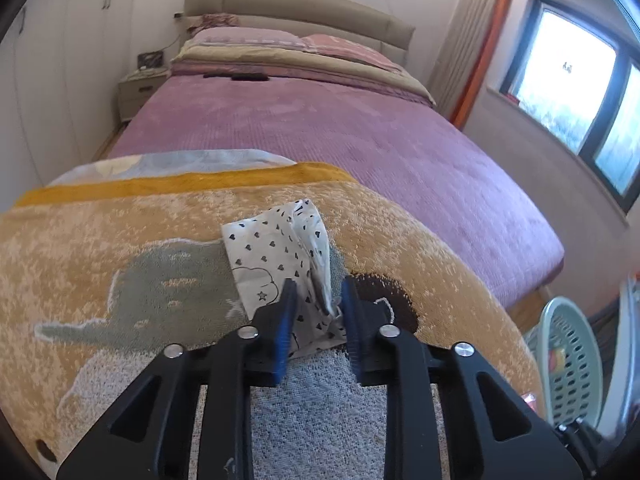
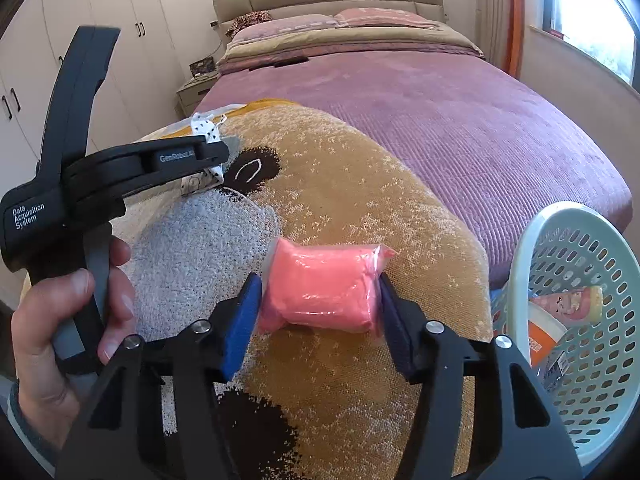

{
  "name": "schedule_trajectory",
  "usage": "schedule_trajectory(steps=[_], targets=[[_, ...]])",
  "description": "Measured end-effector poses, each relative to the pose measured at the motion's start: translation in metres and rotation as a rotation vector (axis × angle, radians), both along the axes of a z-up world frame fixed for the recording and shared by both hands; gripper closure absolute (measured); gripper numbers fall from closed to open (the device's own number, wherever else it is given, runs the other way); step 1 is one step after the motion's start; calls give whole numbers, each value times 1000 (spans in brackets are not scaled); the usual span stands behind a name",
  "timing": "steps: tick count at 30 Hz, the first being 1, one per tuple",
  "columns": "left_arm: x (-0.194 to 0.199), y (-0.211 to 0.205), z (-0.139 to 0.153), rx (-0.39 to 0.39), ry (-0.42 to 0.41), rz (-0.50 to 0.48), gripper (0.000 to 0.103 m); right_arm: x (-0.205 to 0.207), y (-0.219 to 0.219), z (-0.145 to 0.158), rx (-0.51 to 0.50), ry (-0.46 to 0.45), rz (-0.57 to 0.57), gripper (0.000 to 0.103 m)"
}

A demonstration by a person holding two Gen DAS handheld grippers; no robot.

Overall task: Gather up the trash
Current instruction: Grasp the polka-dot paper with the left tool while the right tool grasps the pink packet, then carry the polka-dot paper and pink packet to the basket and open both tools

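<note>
A crumpled white wrapper printed with small black hearts lies on my patterned blanket, its near end pinched up into a ridge. Near it on the blanket, a pink plastic-wrapped packet lies crosswise, bulging and glossy.

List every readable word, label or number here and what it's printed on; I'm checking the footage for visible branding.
"Data Acquisition System": white print on the black handle body of the left gripper.
"GemRobot.A": grey print on that gripper's black arm; its end is cut off.
Orange-and-white packet in the pale green perforated plastic basket: print too blurred to read.
Heart-patterned white paper wrapper: drawings only, no words.
</note>
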State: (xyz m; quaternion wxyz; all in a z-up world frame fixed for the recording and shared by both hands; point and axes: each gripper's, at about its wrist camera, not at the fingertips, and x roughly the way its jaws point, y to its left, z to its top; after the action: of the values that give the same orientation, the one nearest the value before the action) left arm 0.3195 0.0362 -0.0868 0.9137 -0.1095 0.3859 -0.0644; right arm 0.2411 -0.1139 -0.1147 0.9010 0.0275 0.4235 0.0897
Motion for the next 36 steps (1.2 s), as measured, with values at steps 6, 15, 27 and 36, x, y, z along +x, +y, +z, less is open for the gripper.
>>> schedule_trajectory(steps=[6,15,27,36], targets=[[-10,-3,7,-37,-38,-30,95,-9,-10,7,56,-47,4,51],[-39,-32,36,-29,-118,-132,97,-34,-51,29,140,-100,-56,51],[-94,-119,81,-41,-246,-336,97,-85,-141,76,146,-226,-240,51],[-119,-197,76,-19,-251,-481,97,-104,-224,73,155,-203,-416,51]])
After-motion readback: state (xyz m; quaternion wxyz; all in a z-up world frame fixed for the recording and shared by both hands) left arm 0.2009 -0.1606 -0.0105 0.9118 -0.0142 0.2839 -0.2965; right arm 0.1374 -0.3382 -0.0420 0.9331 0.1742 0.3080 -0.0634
